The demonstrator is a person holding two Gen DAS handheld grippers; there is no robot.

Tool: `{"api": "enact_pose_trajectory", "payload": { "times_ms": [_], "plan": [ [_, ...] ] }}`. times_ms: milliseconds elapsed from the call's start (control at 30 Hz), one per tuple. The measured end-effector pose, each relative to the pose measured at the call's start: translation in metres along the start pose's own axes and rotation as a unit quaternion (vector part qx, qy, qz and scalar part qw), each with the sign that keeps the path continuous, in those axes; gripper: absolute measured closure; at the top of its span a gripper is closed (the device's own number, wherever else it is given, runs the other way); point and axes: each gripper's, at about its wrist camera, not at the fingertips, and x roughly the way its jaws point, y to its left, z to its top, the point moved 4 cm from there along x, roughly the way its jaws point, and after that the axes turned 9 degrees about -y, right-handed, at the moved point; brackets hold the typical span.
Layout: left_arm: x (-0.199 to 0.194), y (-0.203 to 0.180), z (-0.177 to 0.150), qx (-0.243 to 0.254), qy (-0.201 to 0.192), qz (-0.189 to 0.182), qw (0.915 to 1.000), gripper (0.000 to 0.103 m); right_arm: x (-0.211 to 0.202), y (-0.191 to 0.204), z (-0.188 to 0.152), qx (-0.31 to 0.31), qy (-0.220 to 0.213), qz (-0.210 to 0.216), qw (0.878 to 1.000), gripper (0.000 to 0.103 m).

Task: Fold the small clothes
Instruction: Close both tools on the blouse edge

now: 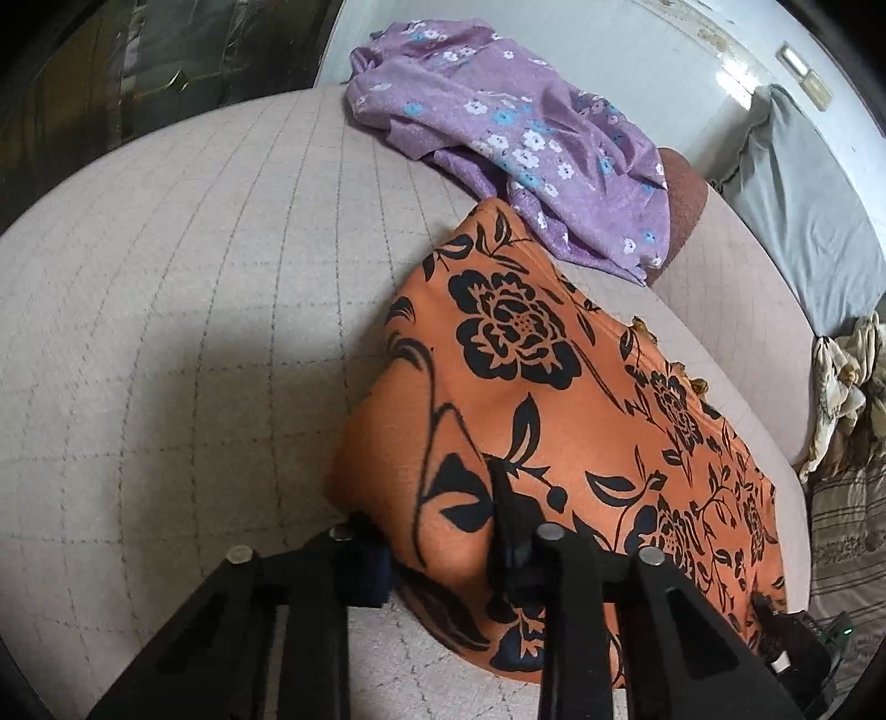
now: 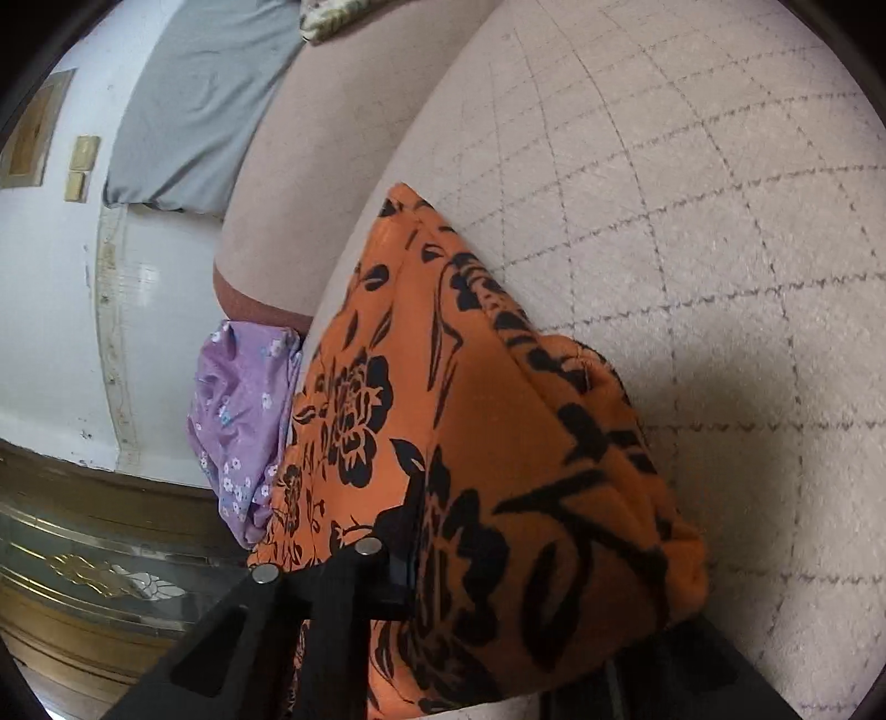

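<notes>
An orange garment with black flowers [image 1: 531, 387] lies stretched on a beige quilted mattress [image 1: 194, 277]. My left gripper [image 1: 443, 531] is shut on the orange garment's near edge, with a bulge of cloth between the fingers. My right gripper [image 2: 531, 587] is shut on the other end of the same orange garment [image 2: 470, 432], whose cloth drapes over the right finger and hides it. The right gripper's tip also shows in the left wrist view [image 1: 786, 637] at the garment's far corner. A purple floral garment [image 1: 509, 138] lies crumpled beyond the orange one; it also shows in the right wrist view [image 2: 238, 421].
A grey pillow [image 1: 803, 210] leans on the white wall [image 1: 637, 50] at the mattress's far side. A brown cushion [image 1: 684, 188] peeks from under the purple garment. Crumpled pale cloth [image 1: 847, 382] lies at the right. A dark carved headboard [image 2: 99, 559] runs beside the mattress [image 2: 692, 249].
</notes>
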Motion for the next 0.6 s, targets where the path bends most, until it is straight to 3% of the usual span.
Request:
{"api": "enact_pose_trajectory", "payload": {
  "times_ms": [133, 333, 500, 600],
  "plan": [
    [-0.022, -0.01, 0.006, 0.027, -0.032, -0.016, 0.999, 0.08, -0.029, 0.037, -0.005, -0.102, -0.054, 0.01, 0.993, 0.089],
    [-0.071, -0.017, 0.002, 0.069, -0.058, -0.053, 0.9946, 0.081, -0.087, 0.067, -0.024, -0.187, -0.116, 0.011, 0.975, 0.09],
    [-0.091, 0.001, -0.028, 0.084, -0.02, -0.048, 0.9951, 0.08, -0.125, 0.044, -0.031, -0.164, -0.098, -0.002, 0.982, 0.09],
    [-0.073, 0.016, -0.052, 0.113, 0.043, 0.002, 0.9926, 0.077, -0.118, 0.014, -0.034, -0.144, -0.039, -0.052, 0.987, 0.085]
  ]
}}
